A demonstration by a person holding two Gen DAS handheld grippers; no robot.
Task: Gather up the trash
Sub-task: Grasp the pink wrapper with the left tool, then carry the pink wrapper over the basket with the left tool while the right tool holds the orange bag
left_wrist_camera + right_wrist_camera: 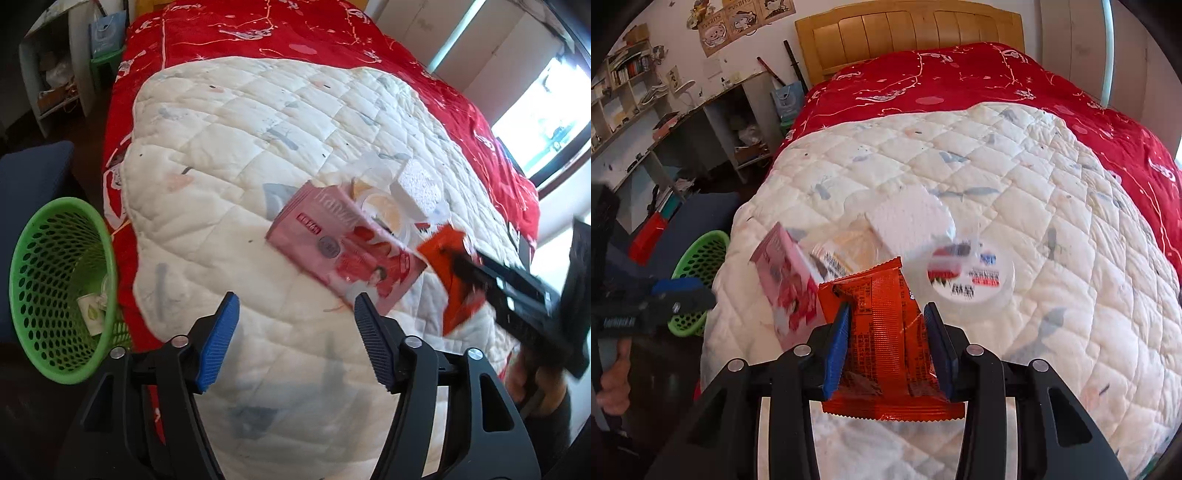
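Note:
Trash lies in a cluster on the white quilt [229, 155]: a pink carton [343, 251], a white foam block [417, 184] and a clear plastic lid [380, 210]. My left gripper [295, 299] hovers open just short of the pink carton, with nothing between its blue pads. My right gripper [886, 306] is shut on an orange snack packet [882, 332], lifted just above the quilt in front of the pink carton [786, 280], the foam block [912, 221] and the labelled clear lid [971, 273]. The held orange packet [454, 269] also shows at the right of the left wrist view.
A green mesh basket [59, 280] stands on the floor at the bed's left side, with a paper cup [90, 314] inside. A red bedspread [960, 85] covers the far half of the bed. Shelves and a desk [665, 122] line the left wall.

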